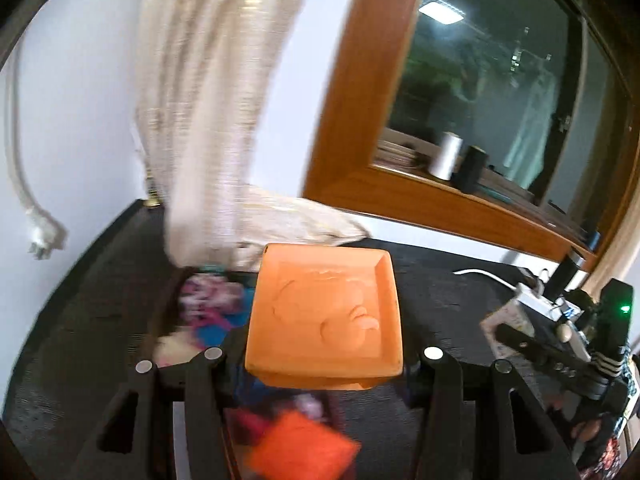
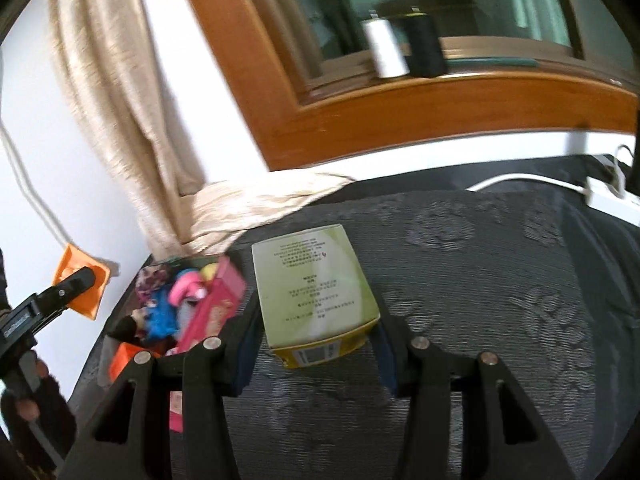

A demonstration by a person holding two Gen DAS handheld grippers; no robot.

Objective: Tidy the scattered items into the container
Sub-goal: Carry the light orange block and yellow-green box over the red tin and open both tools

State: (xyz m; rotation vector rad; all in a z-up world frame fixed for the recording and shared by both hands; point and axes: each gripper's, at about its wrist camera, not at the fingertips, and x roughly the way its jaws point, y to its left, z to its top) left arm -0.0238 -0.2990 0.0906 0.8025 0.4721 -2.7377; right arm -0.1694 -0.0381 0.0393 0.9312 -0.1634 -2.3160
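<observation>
My left gripper (image 1: 324, 364) is shut on an orange square dish (image 1: 326, 312) with a raised figure on it, held in the air above the container (image 1: 168, 304) of colourful toys at the table's left. The dish also shows in the right wrist view (image 2: 82, 284). My right gripper (image 2: 316, 356) is shut on a green and yellow carton (image 2: 314, 292) with small print, held above the dark tablecloth (image 2: 460, 280), just right of the container (image 2: 132, 304), which holds a pink box (image 2: 216, 308) and toys.
A cream curtain (image 2: 120, 100) hangs at the back left and drapes onto the table. A wooden window frame (image 2: 400, 108) with two thread spools (image 2: 404, 46) stands behind. A white power strip (image 2: 608, 192) and cable lie at the far right. An orange item (image 1: 304, 450) lies below the dish.
</observation>
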